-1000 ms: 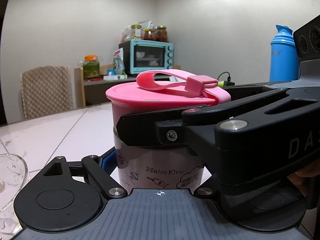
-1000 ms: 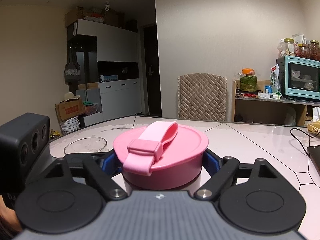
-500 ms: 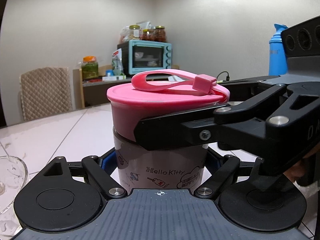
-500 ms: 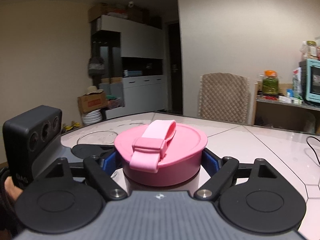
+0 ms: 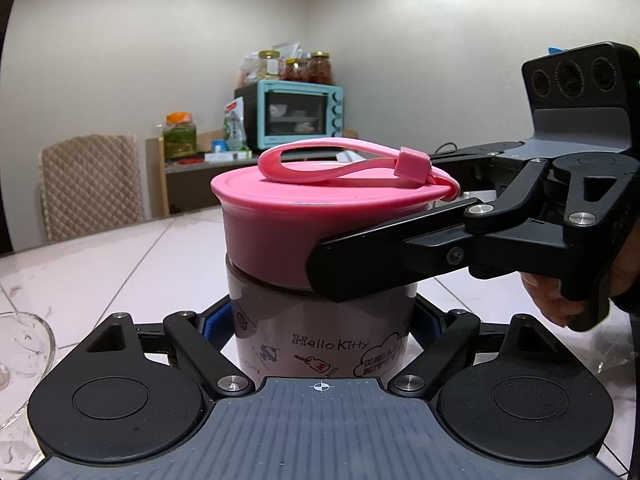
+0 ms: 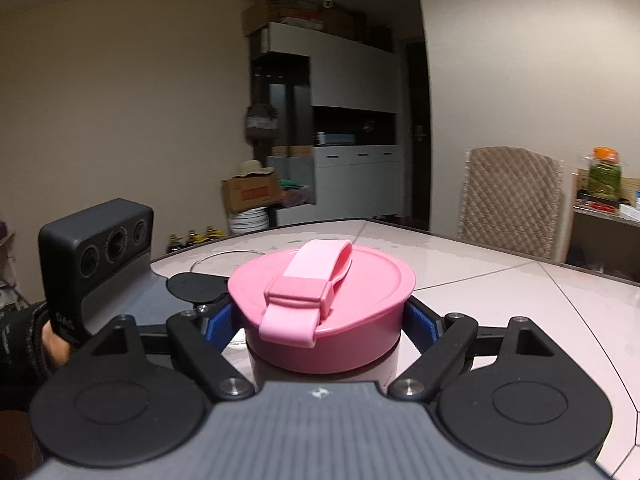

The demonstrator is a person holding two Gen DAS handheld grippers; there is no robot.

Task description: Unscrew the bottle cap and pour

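A squat bottle (image 5: 320, 344) with Hello Kitty print stands upright on the pale table. My left gripper (image 5: 322, 322) is shut on its body, a blue pad (image 5: 214, 326) on each side. The wide pink cap (image 5: 296, 216) with a looped strap sits on top. My right gripper (image 6: 320, 320) is shut on that cap (image 6: 324, 280), with blue pads (image 6: 420, 320) pressed against its rim. In the left wrist view the right gripper's near finger (image 5: 400, 256) reaches in from the right across the cap's side. The left gripper's camera housing (image 6: 96, 248) shows at the left of the right wrist view.
A clear glass bowl (image 5: 20, 360) sits on the table just left of the bottle, also seen behind the cap as a glass bowl rim (image 6: 224, 258). A padded chair (image 5: 88, 184) stands at the far table edge. A teal oven (image 5: 296, 118) and jars fill a shelf behind.
My right gripper has swung round the bottle's top while clamped on the cap; the strap clasp has shifted right in the left wrist view. The left gripper and bottle body stayed still.
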